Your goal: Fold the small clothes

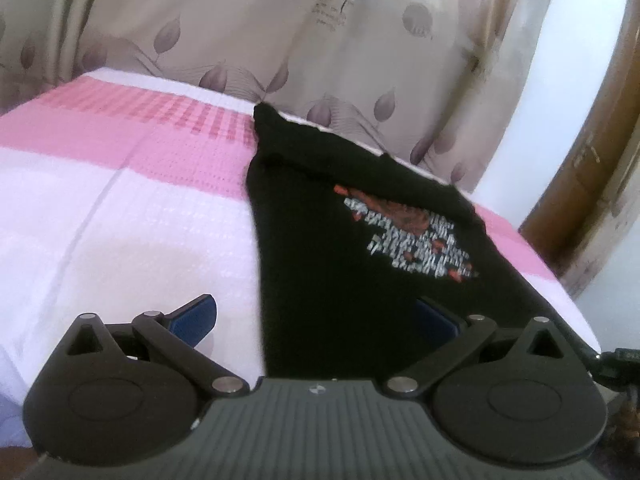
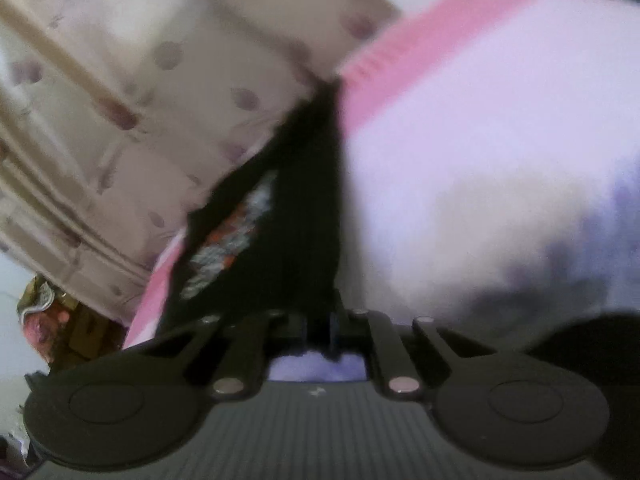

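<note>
A small black shirt (image 1: 320, 240) with a red and white print lies on the pink and white bedspread (image 1: 120, 200), reaching from the far edge to my left gripper (image 1: 316, 320). That gripper is open, its blue fingers (image 1: 196, 318) spread wide, with the shirt's near end lying between them. In the right wrist view, which is blurred, the same shirt (image 2: 288, 220) runs up from my right gripper (image 2: 320, 328), whose jaws are shut on the shirt's near edge.
A beige curtain with purple leaf print (image 1: 320, 60) hangs behind the bed. A wooden post (image 1: 592, 184) stands at the right. The bedspread (image 2: 480, 140) fills the right of the right wrist view; clutter (image 2: 52, 320) sits low left.
</note>
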Demonstrator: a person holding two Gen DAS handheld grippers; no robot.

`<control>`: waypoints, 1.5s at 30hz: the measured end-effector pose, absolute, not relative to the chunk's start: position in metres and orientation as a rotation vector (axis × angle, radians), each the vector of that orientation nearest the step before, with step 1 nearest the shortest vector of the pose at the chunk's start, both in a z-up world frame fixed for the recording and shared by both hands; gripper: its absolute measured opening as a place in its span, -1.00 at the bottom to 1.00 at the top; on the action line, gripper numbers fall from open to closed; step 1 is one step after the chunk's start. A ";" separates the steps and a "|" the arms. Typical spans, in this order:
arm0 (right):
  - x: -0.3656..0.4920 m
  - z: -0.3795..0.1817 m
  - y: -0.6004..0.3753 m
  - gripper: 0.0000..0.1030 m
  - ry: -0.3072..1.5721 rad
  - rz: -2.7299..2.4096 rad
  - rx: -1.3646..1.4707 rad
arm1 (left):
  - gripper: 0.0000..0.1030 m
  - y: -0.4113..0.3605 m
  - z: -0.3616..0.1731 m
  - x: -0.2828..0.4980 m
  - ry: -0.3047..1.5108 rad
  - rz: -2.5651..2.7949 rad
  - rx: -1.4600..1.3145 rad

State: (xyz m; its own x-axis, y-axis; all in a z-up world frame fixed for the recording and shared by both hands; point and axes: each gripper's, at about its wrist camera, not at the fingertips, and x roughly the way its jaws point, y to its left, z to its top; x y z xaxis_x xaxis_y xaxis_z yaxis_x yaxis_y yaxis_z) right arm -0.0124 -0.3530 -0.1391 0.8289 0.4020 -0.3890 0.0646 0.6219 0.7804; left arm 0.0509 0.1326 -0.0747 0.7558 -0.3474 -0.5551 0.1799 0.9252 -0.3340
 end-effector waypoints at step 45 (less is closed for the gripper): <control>0.039 -0.115 -0.327 -0.43 0.603 0.275 0.632 | -0.79 0.104 -0.100 0.070 0.867 -0.474 -0.368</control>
State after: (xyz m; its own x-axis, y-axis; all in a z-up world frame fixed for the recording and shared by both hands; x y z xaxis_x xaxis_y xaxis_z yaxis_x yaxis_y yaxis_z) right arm 0.0386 -0.3266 -0.1152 0.7956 0.4156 -0.4408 -0.0604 0.7784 0.6249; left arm 0.0701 0.1045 -0.1000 0.5557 -0.5360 -0.6355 0.2459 0.8362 -0.4903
